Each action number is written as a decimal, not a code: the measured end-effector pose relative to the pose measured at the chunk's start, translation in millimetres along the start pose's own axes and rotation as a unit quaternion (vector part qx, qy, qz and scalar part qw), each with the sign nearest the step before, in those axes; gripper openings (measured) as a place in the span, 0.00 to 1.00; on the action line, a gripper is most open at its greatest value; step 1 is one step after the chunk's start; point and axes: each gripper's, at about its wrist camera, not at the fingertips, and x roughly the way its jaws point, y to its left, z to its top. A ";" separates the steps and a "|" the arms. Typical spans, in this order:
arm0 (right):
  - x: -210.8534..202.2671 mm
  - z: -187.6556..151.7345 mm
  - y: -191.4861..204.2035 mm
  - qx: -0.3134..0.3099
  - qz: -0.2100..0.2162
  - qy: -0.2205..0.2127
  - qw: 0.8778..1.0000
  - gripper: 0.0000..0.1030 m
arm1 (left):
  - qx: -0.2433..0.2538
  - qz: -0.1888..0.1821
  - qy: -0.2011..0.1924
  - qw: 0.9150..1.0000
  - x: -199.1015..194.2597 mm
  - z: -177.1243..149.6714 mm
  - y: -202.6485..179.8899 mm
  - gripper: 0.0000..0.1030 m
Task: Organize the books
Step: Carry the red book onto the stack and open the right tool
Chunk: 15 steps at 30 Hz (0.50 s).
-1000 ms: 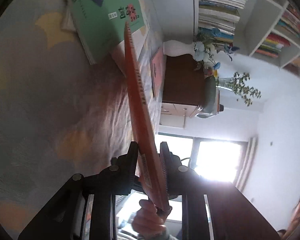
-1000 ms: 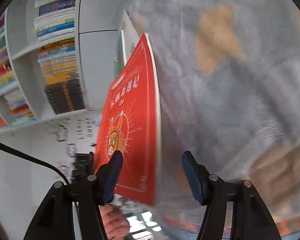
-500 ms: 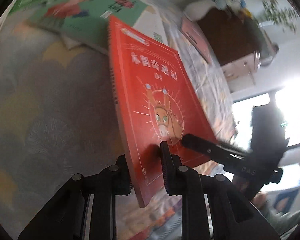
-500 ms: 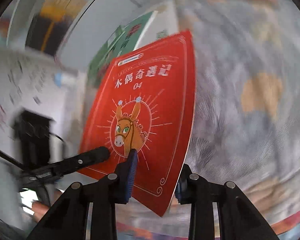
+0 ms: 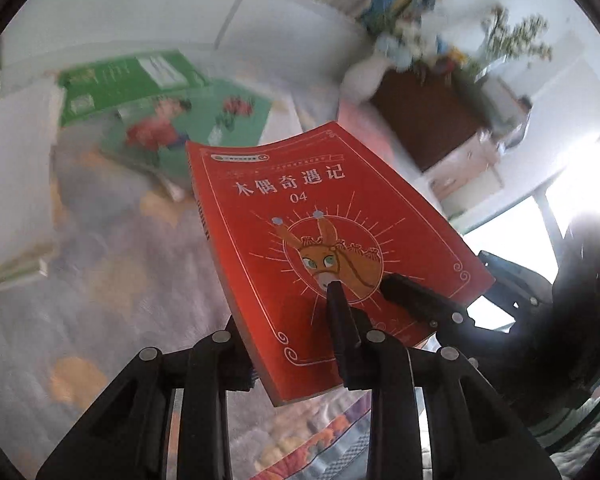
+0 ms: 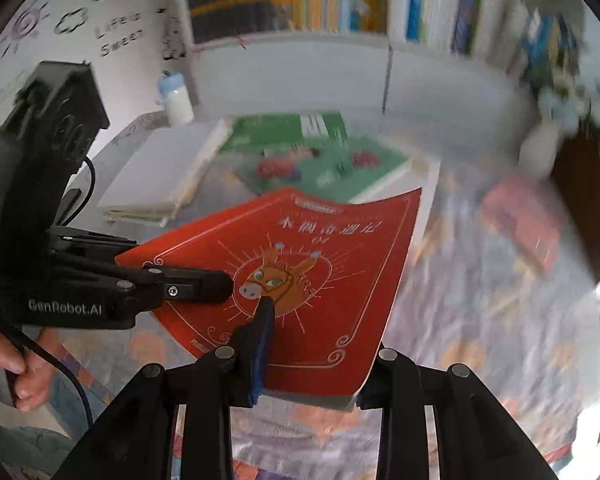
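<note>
Swung from edge-on to face-up, the thin red paperback with the donkey cover now rides above the patterned bedspread; I have my left gripper and right gripper both pinching it, left fingers just eased, ready for shelving.

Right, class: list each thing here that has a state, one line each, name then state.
Red book: closed, lifted off the cloth, cover up, tilted.
Left gripper: jaws clamped on the red book; they have just opened slightly.
Right gripper: jaws clamped on the red book.
Green books: closed, lying flat, stacked.
White book: closed, lying flat.
</note>
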 end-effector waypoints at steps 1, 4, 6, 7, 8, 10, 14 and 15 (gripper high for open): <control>-8.2 8.7 7.4 -0.015 -0.006 -0.015 1.000 0.29 | -0.001 0.002 -0.013 1.000 -6.1 4.5 -1.2 0.25; -22.1 34.0 22.0 -0.043 -0.002 -0.050 0.998 0.29 | -0.009 0.017 -0.061 0.998 -40.7 15.0 8.9 0.25; -22.0 52.5 33.9 -0.058 0.012 -0.064 0.996 0.29 | -0.020 0.033 -0.087 0.995 -60.6 20.8 23.0 0.25; -19.7 64.1 41.2 -0.067 0.025 -0.072 0.995 0.29 | -0.026 0.040 -0.096 0.994 -66.4 23.3 29.3 0.25; -18.5 69.7 45.5 -0.072 0.033 -0.077 0.994 0.29 | -0.037 0.053 -0.111 0.992 -79.3 26.2 42.3 0.25; -7.0 93.7 64.2 -0.089 0.061 -0.090 0.990 0.29 | -0.052 0.070 -0.128 0.988 -93.7 29.9 62.0 0.25; 25.4 130.2 104.6 -0.115 0.102 -0.100 0.983 0.30 | -0.079 0.113 -0.149 0.979 -110.0 40.1 106.4 0.25; 29.7 134.7 111.5 -0.120 0.104 -0.102 0.982 0.30 | -0.089 0.125 -0.153 0.976 -112.2 44.7 118.2 0.25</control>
